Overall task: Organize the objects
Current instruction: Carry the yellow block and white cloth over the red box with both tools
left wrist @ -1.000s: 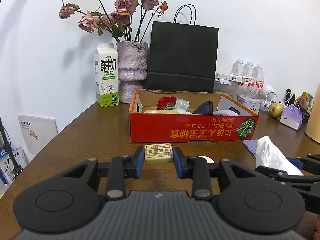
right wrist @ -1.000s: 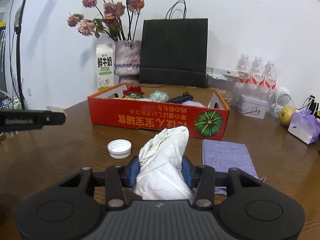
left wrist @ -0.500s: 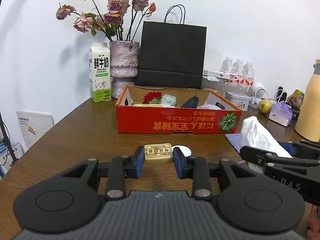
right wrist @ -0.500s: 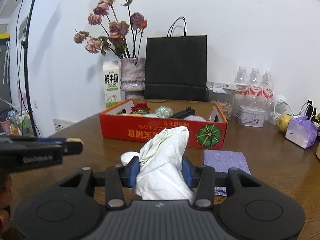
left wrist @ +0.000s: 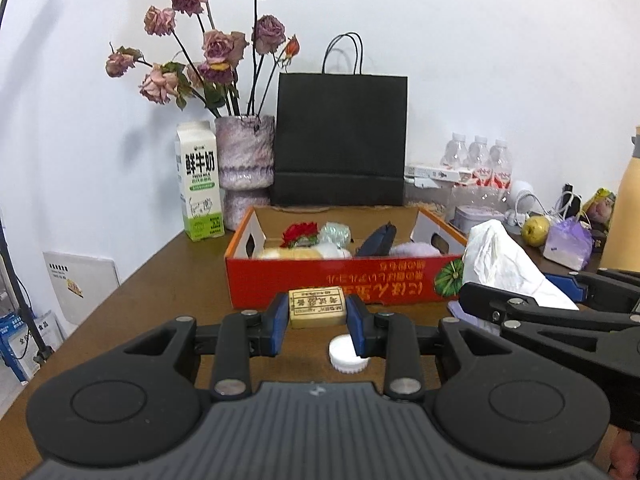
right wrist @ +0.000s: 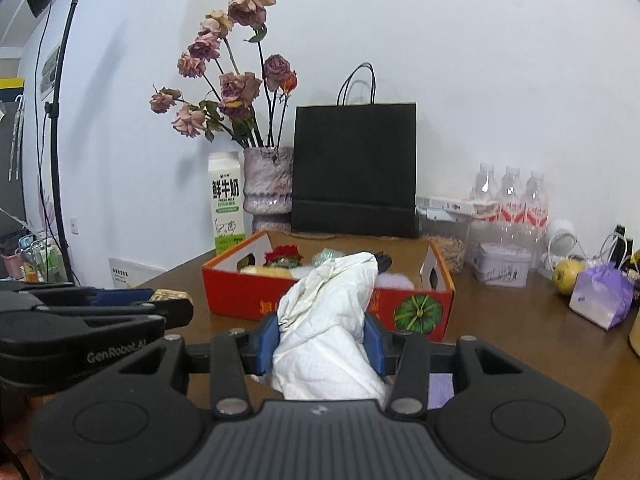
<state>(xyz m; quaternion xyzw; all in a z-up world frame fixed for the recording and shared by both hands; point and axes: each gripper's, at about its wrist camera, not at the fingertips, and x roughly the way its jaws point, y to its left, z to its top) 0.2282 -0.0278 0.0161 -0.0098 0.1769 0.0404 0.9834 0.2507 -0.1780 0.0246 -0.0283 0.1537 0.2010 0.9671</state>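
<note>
Tan and block-shaped, the small labelled soap bar (left wrist: 317,307) is clamped in the left gripper (left wrist: 318,312), while crumpled white cloth (right wrist: 326,322) is pinched by the right gripper (right wrist: 322,338). Both have been lifted since a second ago, above the brown wooden table (left wrist: 168,280), so dropping into the red cardboard box (left wrist: 340,280) seems next. A white wall is seen behind.

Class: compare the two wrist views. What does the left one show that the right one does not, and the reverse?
Only the left view shows the white cap on the table and the soap bar's label. Only the right view shows the lamp stand. Both show the red box, milk carton, black bag, and white cloth in the right gripper.
</note>
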